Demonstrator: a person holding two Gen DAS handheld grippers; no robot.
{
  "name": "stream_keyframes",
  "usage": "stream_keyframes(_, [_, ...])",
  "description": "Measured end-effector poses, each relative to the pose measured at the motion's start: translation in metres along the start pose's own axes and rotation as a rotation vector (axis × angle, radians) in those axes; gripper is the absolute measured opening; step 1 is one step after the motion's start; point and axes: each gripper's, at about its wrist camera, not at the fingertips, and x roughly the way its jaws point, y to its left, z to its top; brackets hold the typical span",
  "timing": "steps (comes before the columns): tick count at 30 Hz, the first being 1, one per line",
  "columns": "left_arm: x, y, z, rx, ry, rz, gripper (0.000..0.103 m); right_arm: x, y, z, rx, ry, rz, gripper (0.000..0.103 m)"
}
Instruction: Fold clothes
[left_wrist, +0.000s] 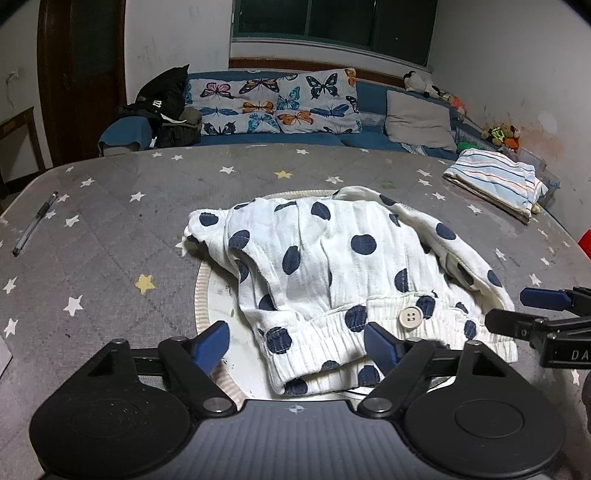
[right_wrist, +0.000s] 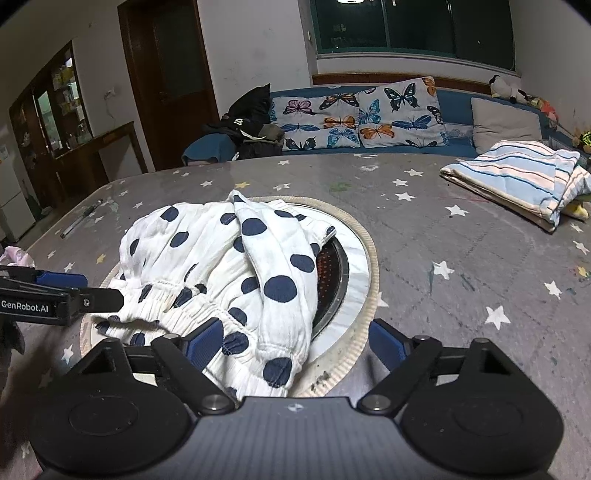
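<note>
A crumpled white garment with navy dots (left_wrist: 332, 266) (right_wrist: 236, 273) lies over a round inset in the grey star-print table (left_wrist: 110, 221) (right_wrist: 443, 266). Its elastic waistband with a white button (left_wrist: 410, 316) faces me. My left gripper (left_wrist: 299, 341) stands open, its blue pads either side of the waistband's near edge, not pinching it. The right gripper (left_wrist: 517, 308) reaches in from the right edge of that view. In the right wrist view, my right gripper (right_wrist: 295, 341) is open around the garment's near hem, and the left gripper (right_wrist: 88, 290) pokes in from the left.
A folded striped cloth (left_wrist: 495, 181) (right_wrist: 517, 181) lies at the table's far right. A pen (left_wrist: 35, 223) (right_wrist: 79, 219) rests at the far left. The round metal inset (right_wrist: 332, 280) shows beside the garment. Beyond the table stands a blue sofa (left_wrist: 369, 96) with butterfly cushions (left_wrist: 273, 103).
</note>
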Motion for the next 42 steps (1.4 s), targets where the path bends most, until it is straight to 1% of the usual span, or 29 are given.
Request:
stream_keyframes(2, [0.002,0.002,0.0,-0.002,0.008,-0.007,0.076,0.003,-0.001,0.001,0.004,0.005,0.0,0.083])
stream_keyframes(4, [0.004,0.004,0.0,-0.003,0.015,-0.015,0.072,0.006,-0.002,0.002,0.007,0.01,0.0,0.081])
stream_keyframes(6, [0.006,0.006,0.0,-0.005,0.023,-0.022,0.062,0.008,-0.004,0.003,0.013,0.014,0.002,0.078])
stream_keyframes(7, [0.007,0.007,-0.001,-0.006,0.027,-0.025,0.06,0.008,-0.004,0.003,0.014,0.016,0.002,0.077])
stream_keyframes(8, [0.008,0.008,-0.001,-0.007,0.031,-0.029,0.055,0.009,-0.005,0.003,0.014,0.018,0.002,0.075])
stream_keyframes(9, [0.009,0.009,-0.001,-0.008,0.034,-0.033,0.053,0.01,-0.005,0.003,0.015,0.02,0.001,0.074])
stream_keyframes(11, [0.009,0.011,0.0,-0.015,0.027,-0.028,0.053,0.011,-0.006,0.002,0.016,0.025,0.002,0.073])
stream_keyframes(14, [0.007,0.014,0.0,-0.025,0.016,-0.021,0.053,0.011,-0.007,0.003,0.018,0.029,0.005,0.067])
stream_keyframes(15, [0.006,0.015,0.001,-0.029,0.012,-0.018,0.054,0.011,-0.007,0.003,0.019,0.029,0.008,0.063])
stream_keyframes(17, [0.005,0.018,0.002,-0.04,-0.001,-0.014,0.055,0.009,-0.006,0.003,0.02,0.023,0.016,0.06])
stream_keyframes(19, [0.008,0.022,0.005,-0.044,0.002,-0.001,0.058,0.008,-0.005,0.004,0.015,0.024,0.02,0.058])
stream_keyframes(22, [0.015,0.027,0.009,-0.053,0.013,-0.015,0.059,0.007,-0.006,0.003,0.017,0.03,0.031,0.054])
stream_keyframes(25, [0.025,0.029,0.009,-0.067,0.04,-0.031,0.057,0.008,-0.008,0.001,0.03,0.042,0.043,0.044])
stream_keyframes(27, [0.027,0.027,0.008,-0.064,0.051,-0.053,0.036,0.007,-0.01,0.0,0.037,0.047,0.054,0.035])
stream_keyframes(28, [0.028,0.027,0.007,-0.063,0.056,-0.064,0.032,0.007,-0.01,0.0,0.036,0.048,0.062,0.032])
stream_keyframes(30, [0.023,0.026,0.007,-0.066,0.048,-0.08,0.019,0.005,-0.011,0.0,0.036,0.052,0.079,0.02])
stream_keyframes(33, [0.016,0.025,0.008,-0.071,0.034,-0.104,0.012,0.001,-0.01,0.001,0.028,0.045,0.088,0.011])
stream_keyframes(38, [-0.021,0.026,0.01,-0.077,-0.012,-0.15,0.01,-0.021,-0.007,0.006,0.02,0.019,0.149,0.009])
stream_keyframes(42, [-0.061,0.027,0.008,-0.07,-0.044,-0.198,0.01,-0.053,-0.002,0.01,0.001,-0.006,0.228,0.009])
